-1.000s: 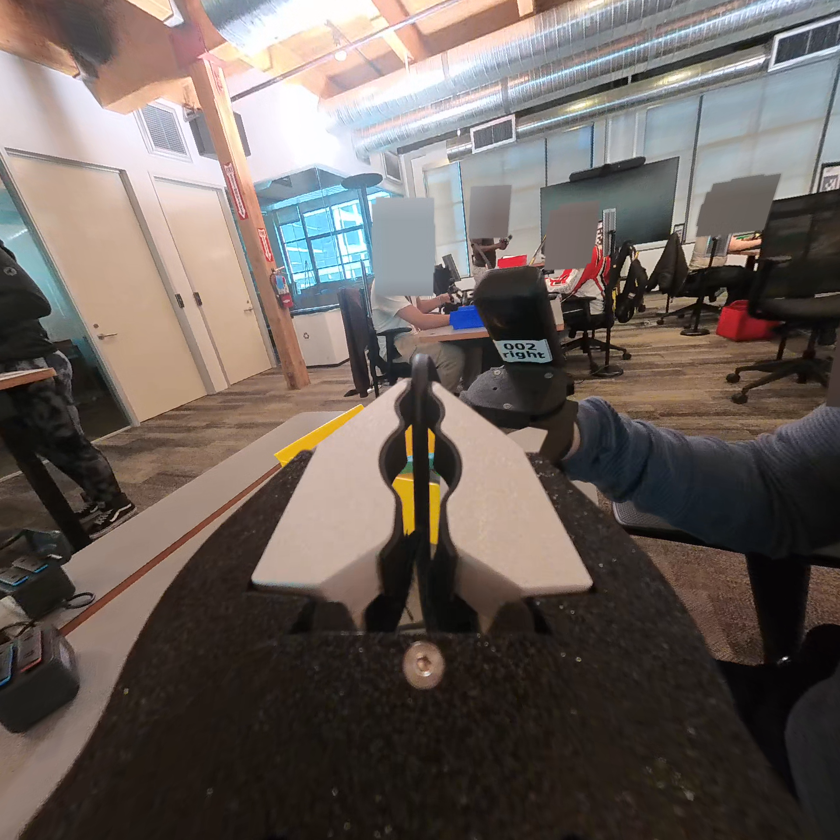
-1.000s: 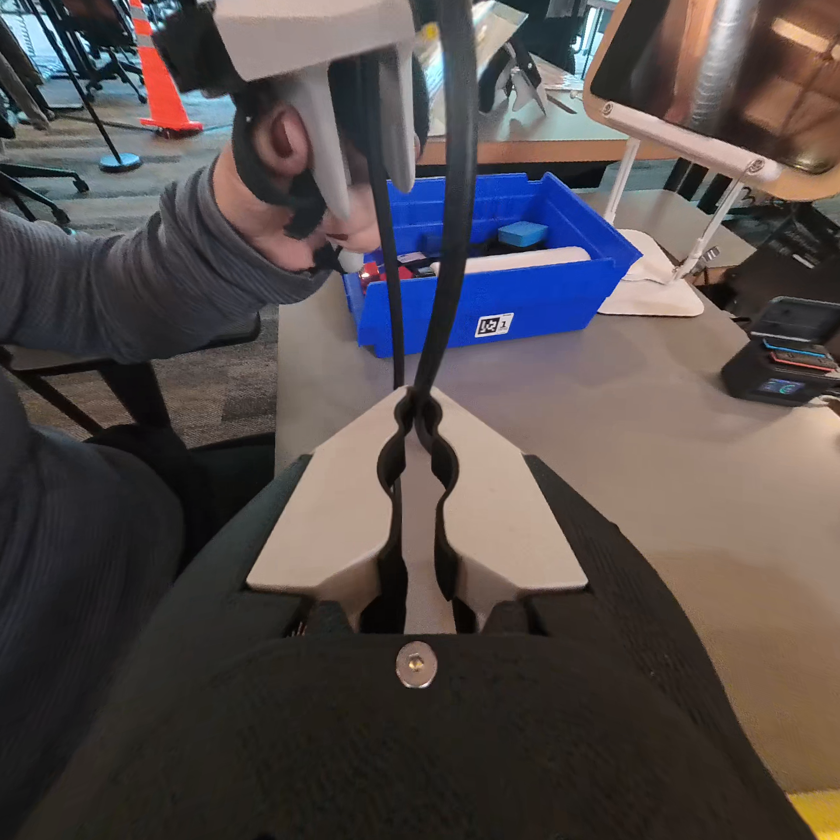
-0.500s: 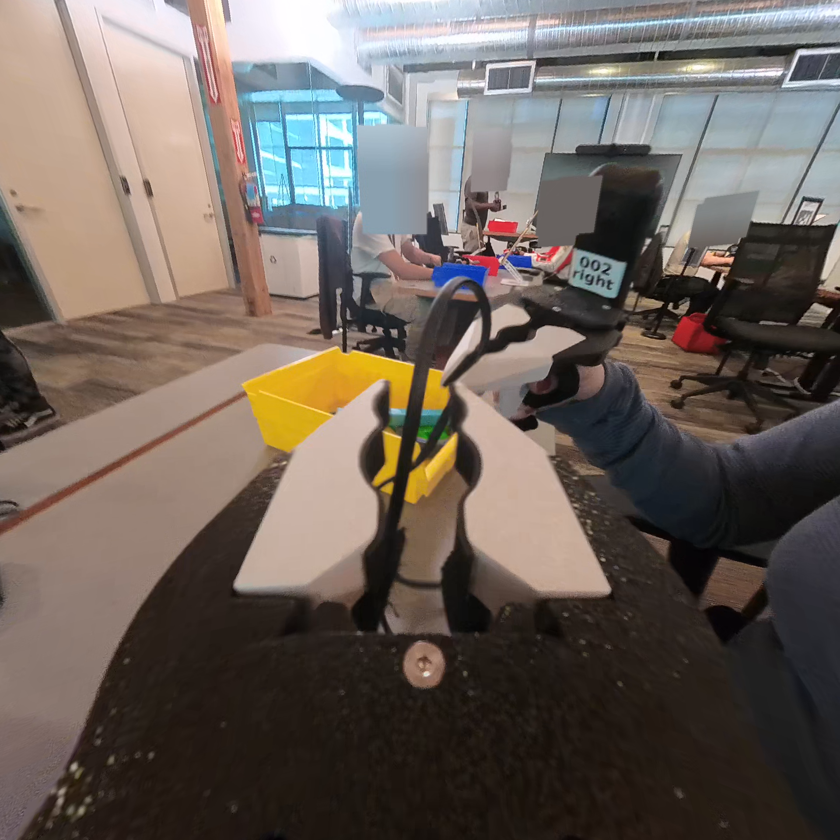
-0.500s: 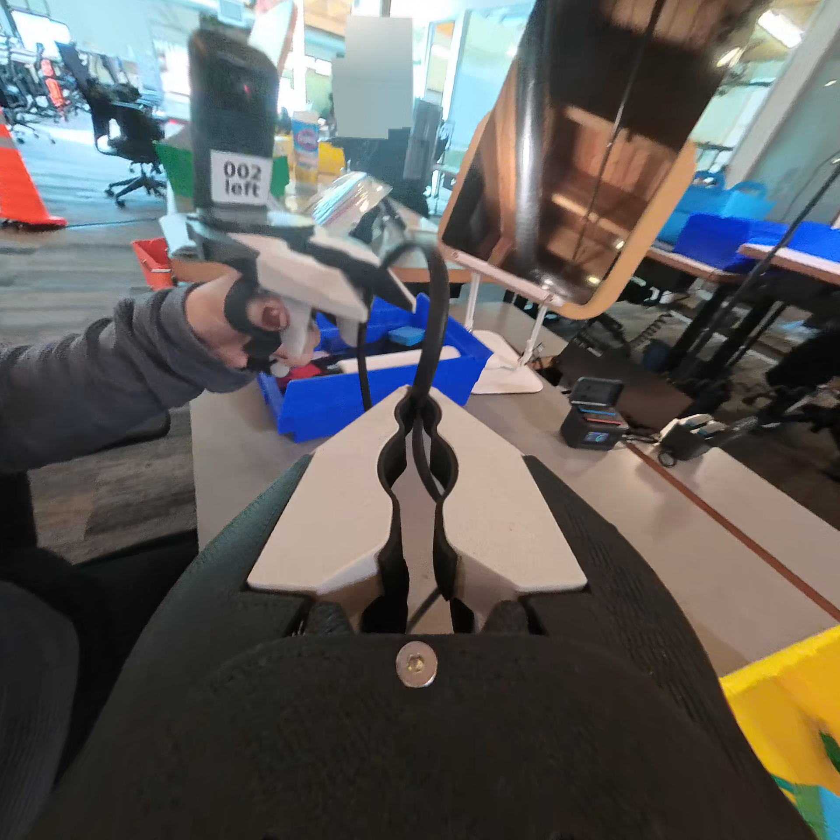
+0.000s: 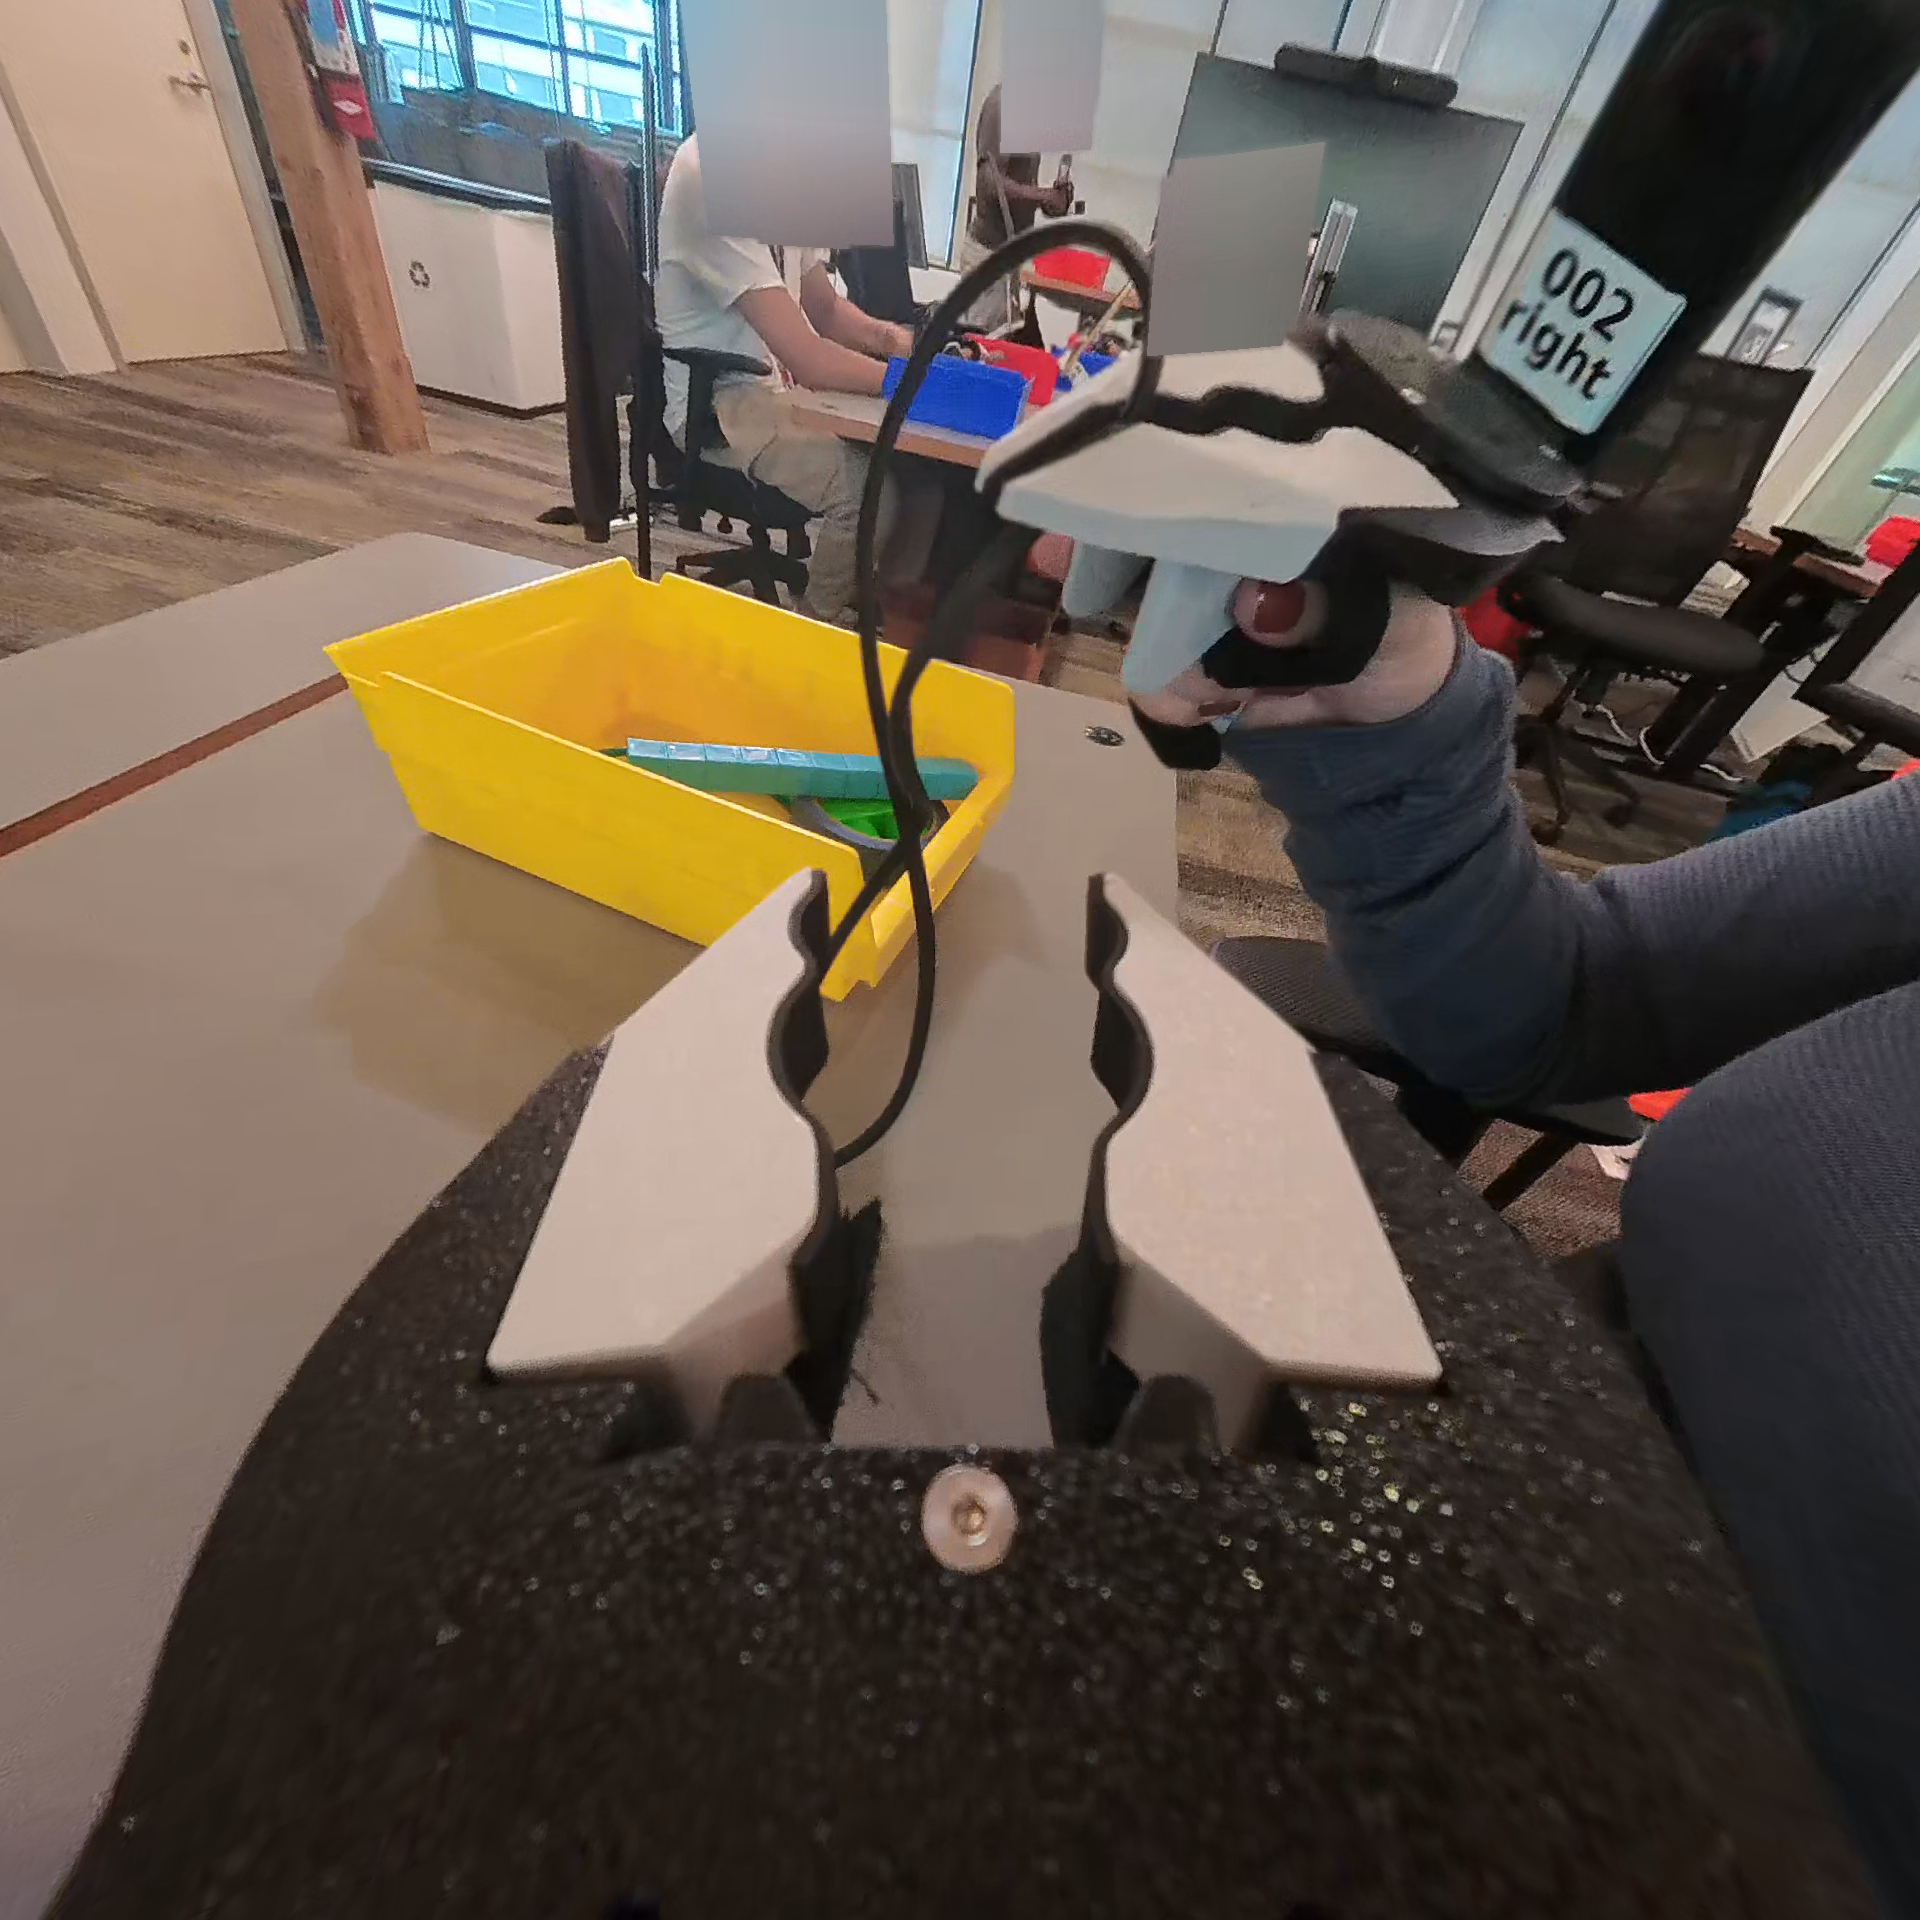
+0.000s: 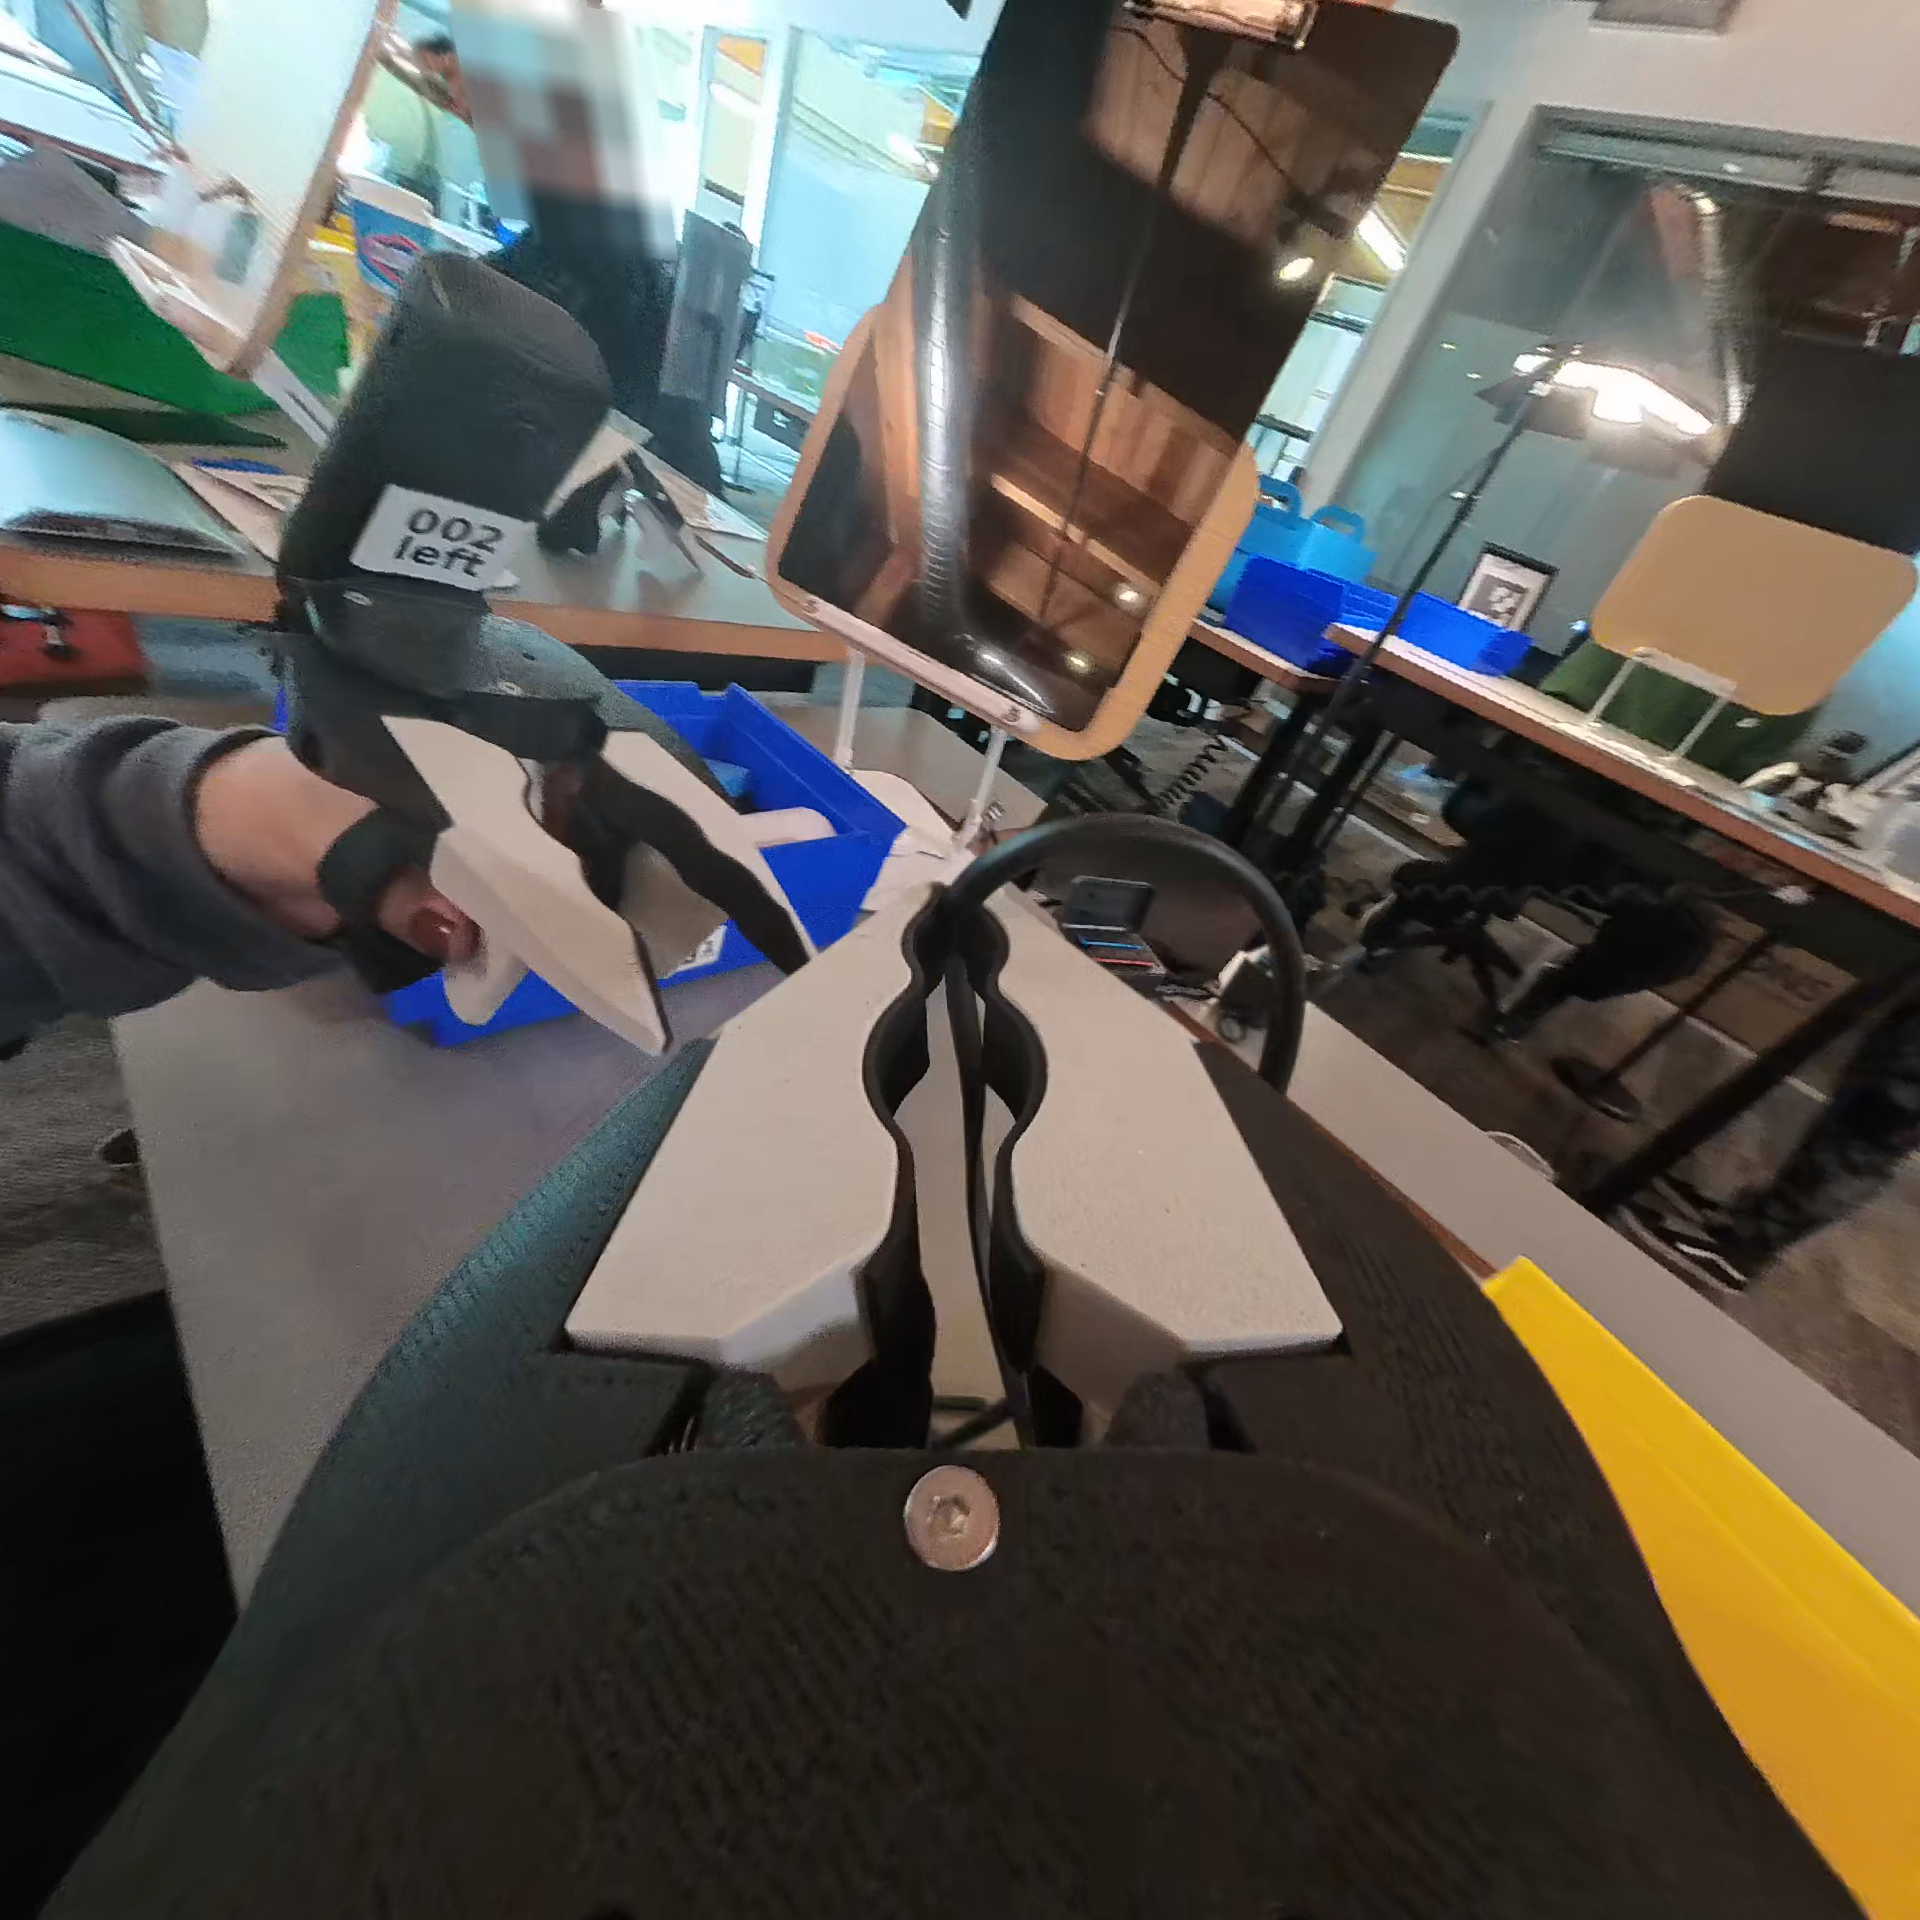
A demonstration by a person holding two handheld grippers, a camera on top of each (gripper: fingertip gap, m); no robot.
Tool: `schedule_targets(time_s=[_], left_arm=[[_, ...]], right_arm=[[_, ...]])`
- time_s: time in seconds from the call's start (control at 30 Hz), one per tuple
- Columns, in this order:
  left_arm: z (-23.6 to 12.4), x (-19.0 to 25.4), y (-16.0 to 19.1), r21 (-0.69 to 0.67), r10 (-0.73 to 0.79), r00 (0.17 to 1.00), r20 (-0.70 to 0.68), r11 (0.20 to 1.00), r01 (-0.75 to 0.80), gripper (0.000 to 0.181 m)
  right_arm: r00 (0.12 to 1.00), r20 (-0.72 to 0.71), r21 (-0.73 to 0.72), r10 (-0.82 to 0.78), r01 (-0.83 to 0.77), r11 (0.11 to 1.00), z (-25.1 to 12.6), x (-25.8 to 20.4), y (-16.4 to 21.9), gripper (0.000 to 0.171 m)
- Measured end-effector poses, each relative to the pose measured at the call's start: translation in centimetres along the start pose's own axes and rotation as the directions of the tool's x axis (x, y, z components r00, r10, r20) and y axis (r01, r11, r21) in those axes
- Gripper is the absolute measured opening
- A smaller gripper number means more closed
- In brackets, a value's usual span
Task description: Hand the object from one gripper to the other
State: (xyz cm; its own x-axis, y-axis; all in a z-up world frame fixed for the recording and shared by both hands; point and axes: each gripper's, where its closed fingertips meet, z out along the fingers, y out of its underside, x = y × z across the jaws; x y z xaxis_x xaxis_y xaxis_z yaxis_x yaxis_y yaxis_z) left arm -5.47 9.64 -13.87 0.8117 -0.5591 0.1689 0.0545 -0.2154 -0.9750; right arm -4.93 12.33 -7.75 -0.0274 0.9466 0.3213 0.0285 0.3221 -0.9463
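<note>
**Cable passes to the right side, left lets go**

The black cable [image 5: 896, 665] now belongs to the right hand-held gripper [image 6: 951, 914]. Its fingers are clenched on the cable near their tips, and the cable arcs up out of them in a loop and droops over the far side. In the left wrist view the same cable hangs down from that gripper in a long curve, and its lower end trails into the gap of the left hand-held gripper [image 5: 956, 914], whose fingers stand wide apart, released. The cable lies close against the left finger's inner edge; whether it actually rests on the pad I cannot tell.

Behind the cable, on the bench [image 5: 208, 1039], sits a yellow bin [image 5: 499, 727] with a teal bar and some green pieces in it. A blue bin [image 6: 831, 883] sits on the bench beyond the left gripper in the right wrist view.

By my reading, the handover is nearly finished: what is left is separating the two. To do that cleanly, the left gripper should keep its fingers spread and draw straight back and a little down, so the wavy inner edges do not snag the dangling tail. The right one should hold its clamp steady and lift away gently, since the cable is limp and will swing; a jerk could whip the tail against the yellow bin.
</note>
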Motion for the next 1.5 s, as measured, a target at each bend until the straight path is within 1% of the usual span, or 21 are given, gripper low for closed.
schedule_targets(time_s=[0.23,0.33,0.43,0.57,0.63,0.7,0.73,0.8,0.9,1.0,1.03,1.1,1.13,1.17,1.2,1.27,1.3,1.37,1.4,1.47,1.5], left_arm=[[-1.0,-0.7,-0.7,0.02,-0.007,0.999,0.033,1.0,0.007,0.044],[-1.8,-1.1,-1.4,0.046,-0.016,0.999,0.049,0.999,0.014,0.043],[-2.9,-1.5,-2.2,0.079,-0.017,0.997,0.076,0.997,0.011,0.04],[-4.6,-1.9,-3.6,0.128,-0.01,0.994,0.105,0.992,-0.004,0.038],[-5.4,-2.1,-4.2,0.147,-0.005,0.993,0.121,0.989,-0.013,0.038],[-6.0,-2.3,-4.5,0.161,-0.003,0.991,0.132,0.987,-0.019,0.037],[-6.3,-2.4,-4.7,0.166,-0.005,0.991,0.136,0.986,-0.018,0.036],[-6.9,-2.6,-4.8,0.17,-0.009,0.989,0.145,0.985,-0.016,0.037],[-7.9,-3.2,-5.0,0.164,-0.022,0.983,0.182,0.987,-0.008,0.037],[-9.7,-4.1,-5.2,0.144,-0.045,0.968,0.246,0.99,0.009,0.039],[-10.5,-4.4,-5.2,0.136,-0.052,0.96,0.274,0.991,0.015,0.04],[-12.3,-5.0,-5.2,0.12,-0.066,0.94,0.336,0.992,0.027,0.046],[-13.2,-5.3,-5.2,0.112,-0.073,0.927,0.369,0.993,0.034,0.049],[-14.2,-5.7,-5.0,0.101,-0.079,0.911,0.405,0.994,0.041,0.052],[-15.3,-6.2,-4.9,0.092,-0.083,0.891,0.446,0.995,0.047,0.055],[-17.6,-7.2,-4.7,0.089,-0.096,0.843,0.529,0.994,0.058,0.059],[-18.7,-7.7,-4.6,0.094,-0.108,0.82,0.562,0.993,0.066,0.06],[-20.8,-8.6,-4.1,0.104,-0.134,0.772,0.622,0.991,0.088,0.063],[-21.8,-9.2,-3.7,0.103,-0.144,0.742,0.655,0.989,0.102,0.065],[-23.9,-10.7,-2.5,0.082,-0.153,0.661,0.735,0.987,0.138,0.069],[-24.9,-11.5,-1.8,0.07,-0.152,0.616,0.773,0.985,0.155,0.07]], right_arm=[[0.998,-0.053,-0.013,-0.025,0.024,1.0,0.0,0.7,-0.3,0.0],[0.991,-0.103,-0.03,-0.086,0.084,0.996,-0.1,2.0,-0.9,0.0],[0.972,-0.194,-0.019,-0.132,0.131,0.991,-1.2,6.1,-3.4,0.0],[0.926,-0.335,-0.031,-0.171,0.17,0.985,-3.3,14.1,-7.1,0.001],[0.914,-0.374,-0.042,-0.157,0.153,0.987,-4.0,17.4,-8.0,0.0],[0.914,-0.385,-0.054,-0.131,0.12,0.991,-4.2,19.7,-7.7,0.0],[0.919,-0.381,-0.064,-0.104,0.086,0.994,-4.1,20.6,-6.9,0.0],[0.934,-0.355,-0.113,-0.037,-0.003,0.994,-3.6,21.6,-4.0,0.0],[0.943,-0.323,-0.239,0.083,-0.166,0.957,-2.5,21.8,2.9,0.0],[0.932,-0.328,-0.448,0.155,-0.297,0.843,-2.6,21.2,10.8,0.0],[0.929,-0.323,-0.52,0.181,-0.334,0.786,-3.0,20.6,13.2,0.0],[0.911,-0.295,-0.659,0.287,-0.412,0.63,-3.9,18.2,17.5,0.0],[0.903,-0.31,-0.709,0.298,-0.428,0.56,-4.6,17.5,19.1,0.005],[0.901,-0.353,-0.732,0.254,-0.435,0.524,-5.2,17.7,20.2,0.028],[0.901,-0.387,-0.739,0.198,-0.431,0.517,-5.7,18.0,20.6,0.043],[0.897,-0.42,-0.723,0.137,-0.422,0.547,-6.0,17.7,19.9,0.073],[0.891,-0.441,-0.695,0.106,-0.414,0.588,-6.0,17.8,19.0,0.09],[0.864,-0.504,-0.612,0.009,-0.365,0.702,-6.1,18.4,16.2,0.105],[0.844,-0.535,-0.552,-0.036,-0.317,0.771,-6.0,18.5,14.1,0.11],[0.815,-0.574,-0.393,-0.081,-0.187,0.9,-5.4,17.9,9.3,0.112],[0.817,-0.57,-0.308,-0.085,-0.116,0.944,-5.0,16.9,7.1,0.112]])
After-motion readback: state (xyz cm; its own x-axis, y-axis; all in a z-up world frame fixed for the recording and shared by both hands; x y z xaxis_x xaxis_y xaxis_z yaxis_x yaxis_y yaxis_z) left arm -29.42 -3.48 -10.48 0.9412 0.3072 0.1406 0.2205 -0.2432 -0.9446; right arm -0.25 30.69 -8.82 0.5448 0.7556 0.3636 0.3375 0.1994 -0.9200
